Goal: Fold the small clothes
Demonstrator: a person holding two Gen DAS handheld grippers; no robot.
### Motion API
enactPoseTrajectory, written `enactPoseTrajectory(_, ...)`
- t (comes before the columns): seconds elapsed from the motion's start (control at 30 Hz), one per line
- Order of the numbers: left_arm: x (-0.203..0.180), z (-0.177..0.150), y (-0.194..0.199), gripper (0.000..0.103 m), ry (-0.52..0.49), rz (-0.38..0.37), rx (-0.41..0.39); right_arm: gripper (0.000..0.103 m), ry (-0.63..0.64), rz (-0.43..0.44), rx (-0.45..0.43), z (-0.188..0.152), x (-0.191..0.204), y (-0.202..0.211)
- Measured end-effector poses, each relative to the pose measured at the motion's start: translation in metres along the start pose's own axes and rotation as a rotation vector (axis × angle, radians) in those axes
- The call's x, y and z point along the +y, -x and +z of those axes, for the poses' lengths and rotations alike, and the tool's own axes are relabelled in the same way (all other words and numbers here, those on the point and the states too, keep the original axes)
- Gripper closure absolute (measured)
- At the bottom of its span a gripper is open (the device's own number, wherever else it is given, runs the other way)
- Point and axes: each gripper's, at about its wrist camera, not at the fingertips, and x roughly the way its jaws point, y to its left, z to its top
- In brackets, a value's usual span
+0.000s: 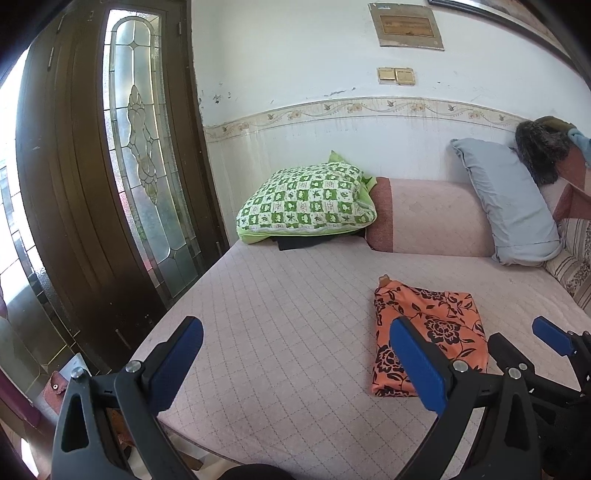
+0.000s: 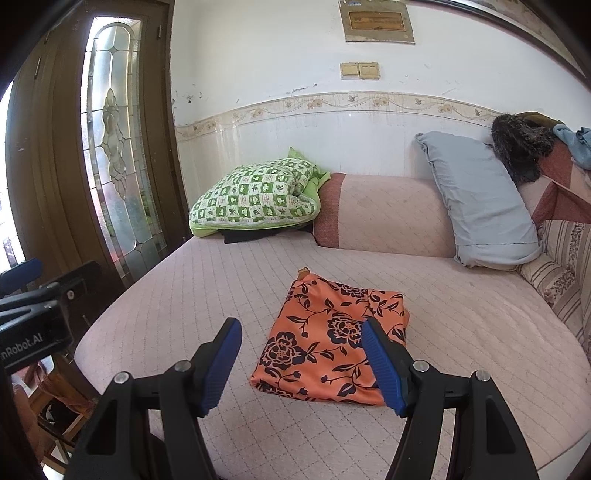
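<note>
My right tool (image 2: 301, 363) sits nearest, w/ the folded orange floral cloth (image 2: 332, 343) on the bed (image 2: 480, 332) dead ahead at 12, long axis 12–6; left tool (image 1: 295, 363), cloth at 2, both released, empty.

The orange flowered cloth (image 2: 332, 343) lies folded beyond the jaws; its near right corner sits behind the right-hand blue pad (image 2: 384, 365), and what is inside the folds cannot be seen. In the left wrist view its near left edge hides behind a pad (image 1: 417, 365). Far past the jaws, a dark flat thing (image 2: 251, 235) is mostly buried under the green checked pillow (image 2: 255, 199). The framed plaque (image 2: 376, 22) above is cut off at the top edge, its writing too small to read.
</note>
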Motion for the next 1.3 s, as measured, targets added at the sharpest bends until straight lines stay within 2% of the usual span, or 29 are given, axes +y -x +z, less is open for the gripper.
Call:
enactPoseTrajectory(0.5, -0.005, -0.002, -0.005, 0.002, -0.006, -0.087, 0.023, 0.032, -0.005, -0.038, -0.001, 0.001, -0.005, 0.001)
enactPoseTrajectory(0.7, -0.004, -0.002, -0.01, 0.002, -0.009, -0.128, 0.05, 0.032, 0.003, -0.09, 0.01, 0.004, -0.005, 0.002)
enactPoseTrajectory(1.03, -0.004, -0.001, -0.006, 0.002, -0.024, -0.151, 0.045, 0.032, 0.009, -0.188, 0.009, 0.012, -0.008, 0.011)
enactPoseTrajectory(1.3, -0.006, 0.004, -0.005, 0.002, -0.019, -0.162, 0.035, 0.032, 0.025, -0.202, 0.002, 0.019, -0.008, 0.014)
